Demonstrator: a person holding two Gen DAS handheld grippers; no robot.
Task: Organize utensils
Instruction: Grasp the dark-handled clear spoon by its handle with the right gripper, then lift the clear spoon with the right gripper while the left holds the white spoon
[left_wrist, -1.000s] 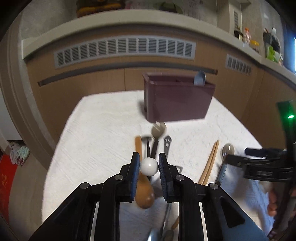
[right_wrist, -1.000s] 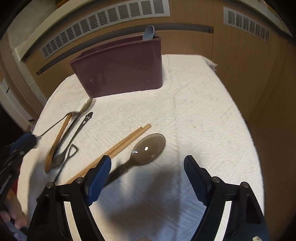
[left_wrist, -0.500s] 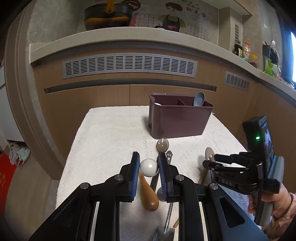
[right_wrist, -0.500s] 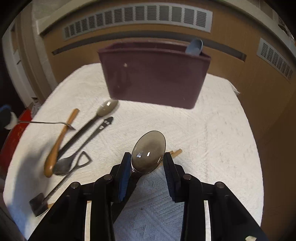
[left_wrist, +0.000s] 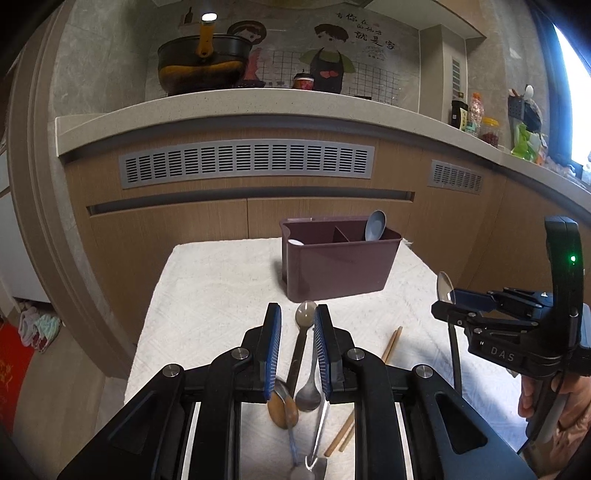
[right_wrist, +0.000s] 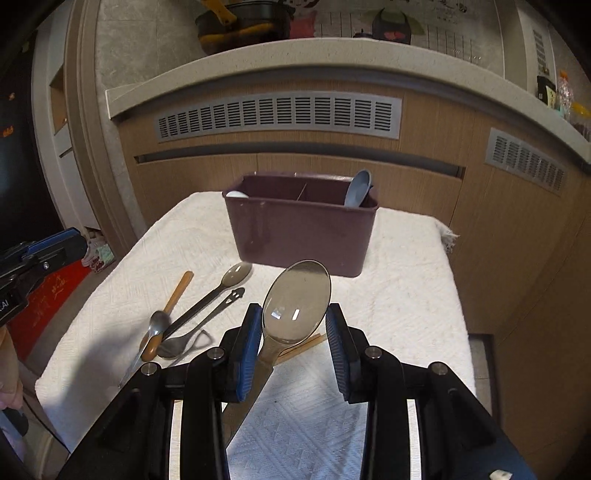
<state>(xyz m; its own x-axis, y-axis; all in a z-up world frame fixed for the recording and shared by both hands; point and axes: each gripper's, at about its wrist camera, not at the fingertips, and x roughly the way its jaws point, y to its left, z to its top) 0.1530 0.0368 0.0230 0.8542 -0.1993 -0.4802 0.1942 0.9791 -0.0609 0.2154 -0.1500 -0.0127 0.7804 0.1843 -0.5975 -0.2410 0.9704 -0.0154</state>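
A maroon utensil caddy (left_wrist: 338, 264) (right_wrist: 301, 232) stands at the far side of a white cloth; a blue spoon (left_wrist: 375, 225) (right_wrist: 357, 187) stands in its right compartment and something white (left_wrist: 295, 242) (right_wrist: 236, 194) shows in the left one. My right gripper (right_wrist: 293, 341) (left_wrist: 448, 295) is shut on a large clear-brown spoon (right_wrist: 297, 299) (left_wrist: 444, 286), lifted above the cloth. My left gripper (left_wrist: 297, 350) is open and empty, above utensils lying on the cloth: a dark-handled spoon (left_wrist: 301, 343) (right_wrist: 221, 288), a wooden spoon (left_wrist: 282, 408) (right_wrist: 170, 310), metal spoons (left_wrist: 308, 391) and chopsticks (left_wrist: 389, 341).
Wooden cabinets with grey vents (left_wrist: 245, 162) and a stone counter (left_wrist: 236, 107) rise behind the table. The white cloth (right_wrist: 406, 273) ends at a drop on the left and right. A red mat (left_wrist: 11, 373) lies on the floor at left.
The white ball-ended utensil has left my left gripper, whose fingers have opened. My right gripper closed on the clear-brown spoon and lifted it off the cloth. Both grippers rose.
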